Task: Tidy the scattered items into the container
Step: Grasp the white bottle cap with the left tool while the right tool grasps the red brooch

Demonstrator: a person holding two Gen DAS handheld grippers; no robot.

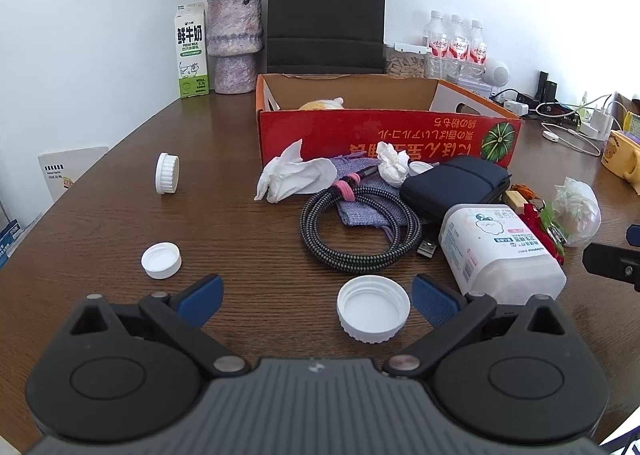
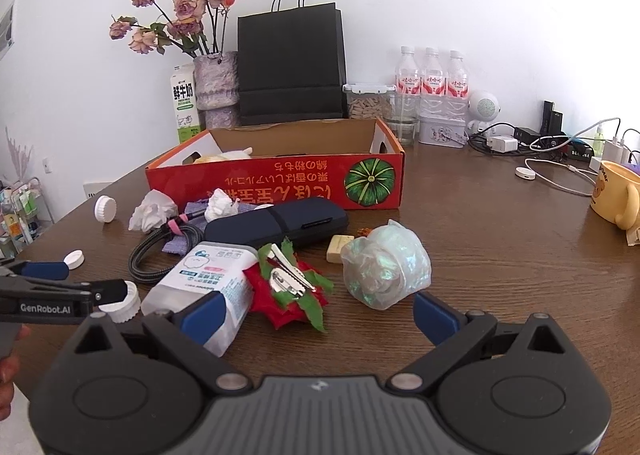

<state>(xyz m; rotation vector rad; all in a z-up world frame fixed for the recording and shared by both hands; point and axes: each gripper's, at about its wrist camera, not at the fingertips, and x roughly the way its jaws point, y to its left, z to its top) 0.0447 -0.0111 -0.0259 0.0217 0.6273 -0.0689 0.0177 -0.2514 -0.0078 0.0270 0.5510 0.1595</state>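
Both my grippers hang open over the clutter.
My left gripper brackets a white cap on the tabletop; my right gripper gapes near the red flower clip.

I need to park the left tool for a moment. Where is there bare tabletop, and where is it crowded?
Bare wood lies between the upright cap and the crumpled tissue, and between the small cap and the coiled cable. Crowded: in front of the red box, from cable to cotton-swab tub.
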